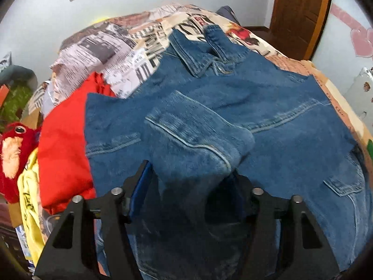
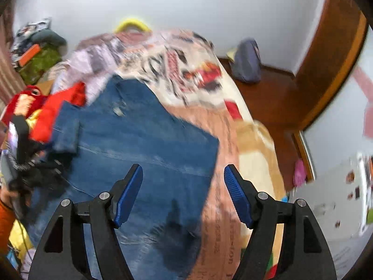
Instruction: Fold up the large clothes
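Observation:
A blue denim jacket [image 1: 268, 107] lies spread on the bed, collar at the far end. One sleeve [image 1: 193, 137] is folded across the jacket's back, and its cuff end sits between the fingers of my left gripper [image 1: 190, 177]. The jaws stand fairly wide with the cloth bunched between them; whether they pinch it does not show. In the right wrist view the jacket [image 2: 144, 140] lies below my right gripper [image 2: 183, 189], which is open, empty and held above the jacket's right part. The left gripper [image 2: 25, 154] shows at the left edge there.
The bed has a printed cover [image 1: 112, 46] [image 2: 186, 70]. A red garment [image 1: 65, 144], a yellow cloth [image 1: 30, 200] and a red plush toy [image 1: 11, 154] lie to the left. A wooden door [image 1: 300, 11] and wooden floor [image 2: 275, 98] with a grey bag [image 2: 247, 60] are on the right.

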A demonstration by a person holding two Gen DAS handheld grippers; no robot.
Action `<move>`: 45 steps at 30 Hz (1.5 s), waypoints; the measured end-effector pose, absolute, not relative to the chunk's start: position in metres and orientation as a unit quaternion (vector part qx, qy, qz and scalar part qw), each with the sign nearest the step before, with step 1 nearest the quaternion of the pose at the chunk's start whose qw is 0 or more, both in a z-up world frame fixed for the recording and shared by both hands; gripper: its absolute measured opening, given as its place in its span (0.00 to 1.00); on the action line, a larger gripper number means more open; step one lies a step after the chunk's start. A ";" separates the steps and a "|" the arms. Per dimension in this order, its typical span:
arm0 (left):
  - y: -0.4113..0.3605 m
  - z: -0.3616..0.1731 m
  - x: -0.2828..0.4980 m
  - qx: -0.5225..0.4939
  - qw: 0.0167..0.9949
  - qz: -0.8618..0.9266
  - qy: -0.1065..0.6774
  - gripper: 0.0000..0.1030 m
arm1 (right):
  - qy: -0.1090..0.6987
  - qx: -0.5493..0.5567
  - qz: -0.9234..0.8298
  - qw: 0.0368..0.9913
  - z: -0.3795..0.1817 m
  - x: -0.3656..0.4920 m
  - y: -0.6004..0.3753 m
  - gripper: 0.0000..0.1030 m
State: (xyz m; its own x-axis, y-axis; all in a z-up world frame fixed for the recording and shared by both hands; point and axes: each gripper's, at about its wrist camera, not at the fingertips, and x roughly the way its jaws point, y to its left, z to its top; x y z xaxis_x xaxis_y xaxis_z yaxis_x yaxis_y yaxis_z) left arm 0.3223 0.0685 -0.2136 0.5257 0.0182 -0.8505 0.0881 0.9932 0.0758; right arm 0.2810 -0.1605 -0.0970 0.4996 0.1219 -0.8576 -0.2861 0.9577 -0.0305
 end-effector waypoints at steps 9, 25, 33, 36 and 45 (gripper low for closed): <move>0.097 -0.173 0.310 0.018 0.898 -0.012 0.439 0.14 | 0.554 -0.002 0.089 0.828 -0.178 0.299 -0.195 0.67; 0.164 -0.220 0.283 -0.044 0.862 -0.005 0.505 0.55 | 0.569 0.024 0.110 0.814 -0.215 0.272 -0.206 0.67; 0.193 -0.177 0.279 -0.033 0.887 0.041 0.458 0.57 | 0.526 0.017 0.088 0.846 -0.191 0.281 -0.218 0.67; 0.200 -0.165 0.294 -0.028 0.895 0.059 0.442 0.61 | 0.494 0.006 0.067 0.867 -0.174 0.287 -0.222 0.67; 0.219 -0.192 0.363 -0.083 0.876 0.043 0.472 0.69 | 0.479 0.015 0.046 0.876 -0.174 0.335 -0.223 0.67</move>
State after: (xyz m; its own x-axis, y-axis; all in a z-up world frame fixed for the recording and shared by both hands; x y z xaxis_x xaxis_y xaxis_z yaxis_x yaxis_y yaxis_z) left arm 0.3630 0.2190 -0.1921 0.5500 -0.0020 -0.8351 -0.1544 0.9825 -0.1041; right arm 0.3348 -0.2230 -0.1741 0.5366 0.0952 -0.8384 -0.0665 0.9953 0.0704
